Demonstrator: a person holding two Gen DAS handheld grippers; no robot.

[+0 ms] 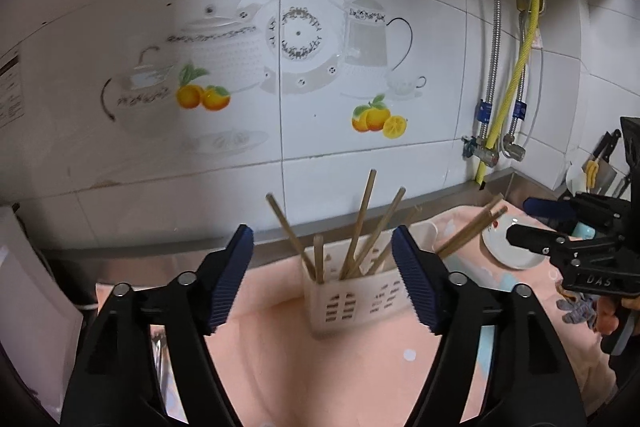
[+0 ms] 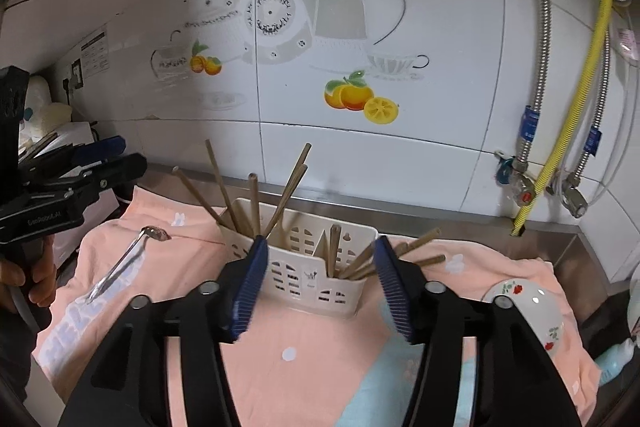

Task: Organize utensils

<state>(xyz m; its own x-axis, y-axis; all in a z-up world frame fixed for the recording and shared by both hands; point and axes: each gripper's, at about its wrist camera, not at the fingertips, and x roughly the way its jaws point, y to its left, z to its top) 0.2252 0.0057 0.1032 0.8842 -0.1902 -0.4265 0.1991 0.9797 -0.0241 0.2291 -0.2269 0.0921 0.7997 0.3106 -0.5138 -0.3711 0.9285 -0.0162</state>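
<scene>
Both grippers, left (image 1: 323, 277) & right (image 2: 320, 281), spread wide, empty. Caddy (image 2: 308, 267) w/ chopsticks (image 2: 294, 189) dead ahead. Spoon (image 2: 120, 263) lies left of right gripper: approach low, pinch mid-handle.

I hold the left claw (image 1: 323, 275) level and forward, its two blue ribbed pads spread wide apart with nothing between them. The right claw (image 2: 321, 283) is posed the same way, pads wide apart and empty. Each claw shows at the edge of the other's view, gripped by a bare hand (image 2: 34, 277) around its handle, the two side by side.
</scene>
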